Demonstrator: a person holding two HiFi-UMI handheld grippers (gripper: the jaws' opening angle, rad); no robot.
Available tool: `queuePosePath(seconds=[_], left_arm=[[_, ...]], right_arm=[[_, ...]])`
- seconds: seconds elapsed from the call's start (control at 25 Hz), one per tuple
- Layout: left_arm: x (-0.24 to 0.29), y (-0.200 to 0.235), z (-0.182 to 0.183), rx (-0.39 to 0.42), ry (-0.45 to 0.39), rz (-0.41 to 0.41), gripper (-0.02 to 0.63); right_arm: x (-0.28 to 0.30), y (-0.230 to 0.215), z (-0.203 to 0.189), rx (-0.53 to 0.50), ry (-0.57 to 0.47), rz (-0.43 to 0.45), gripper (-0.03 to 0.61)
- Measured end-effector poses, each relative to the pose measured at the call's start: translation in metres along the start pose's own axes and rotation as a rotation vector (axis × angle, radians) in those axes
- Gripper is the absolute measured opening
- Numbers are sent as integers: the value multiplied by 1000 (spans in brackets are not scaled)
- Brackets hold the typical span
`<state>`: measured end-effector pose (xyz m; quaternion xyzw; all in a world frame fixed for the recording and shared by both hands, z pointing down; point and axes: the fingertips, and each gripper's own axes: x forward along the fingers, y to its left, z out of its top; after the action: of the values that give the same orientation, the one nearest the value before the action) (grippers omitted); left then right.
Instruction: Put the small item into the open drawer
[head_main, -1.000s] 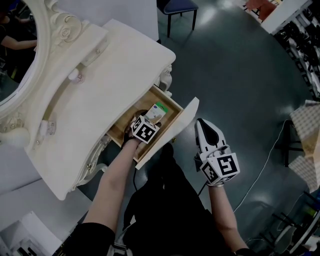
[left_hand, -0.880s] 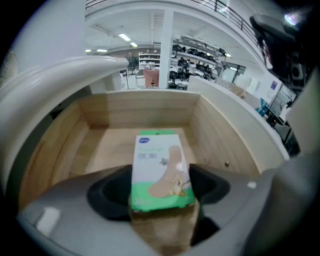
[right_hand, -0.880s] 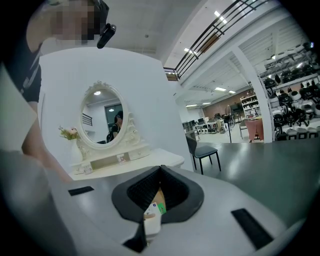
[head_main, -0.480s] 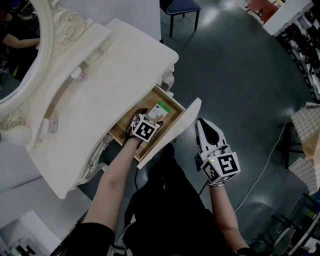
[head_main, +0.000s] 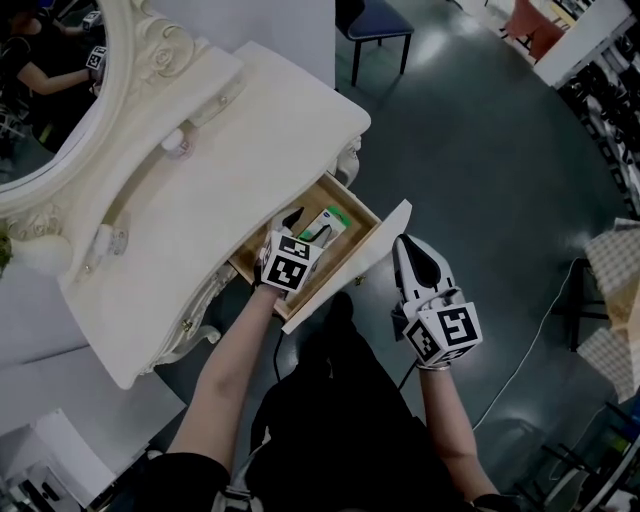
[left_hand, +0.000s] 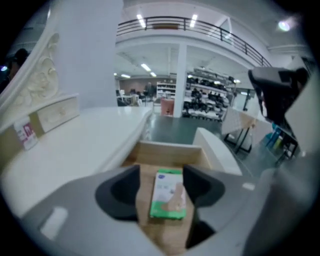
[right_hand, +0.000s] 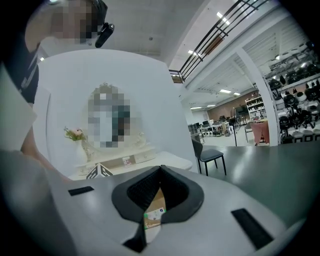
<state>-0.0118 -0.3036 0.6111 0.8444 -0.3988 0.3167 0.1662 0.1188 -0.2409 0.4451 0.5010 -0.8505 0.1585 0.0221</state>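
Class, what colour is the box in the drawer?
The box is white and green; left gripper view.

Box (left_hand: 168, 194): blue logo and small print, too blurred to read.
Shelf tag (left_hand: 25, 135): red print, unreadable.

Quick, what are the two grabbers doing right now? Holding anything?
Left gripper: open, jaws closing; green box shows between them, lying in the drawer, not pinched.
Right gripper: shut, empty.
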Motion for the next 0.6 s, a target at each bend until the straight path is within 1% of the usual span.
queuePosePath(seconds=[0.32, 0.6], left_arm=[[-70, 17, 46, -41, -206, 100, 208], [-130, 34, 65, -105, -338, 190, 166]], right_arm=[[-2, 12, 16, -32, -38, 26, -3], [-2, 30, 25, -46, -65, 52, -3]])
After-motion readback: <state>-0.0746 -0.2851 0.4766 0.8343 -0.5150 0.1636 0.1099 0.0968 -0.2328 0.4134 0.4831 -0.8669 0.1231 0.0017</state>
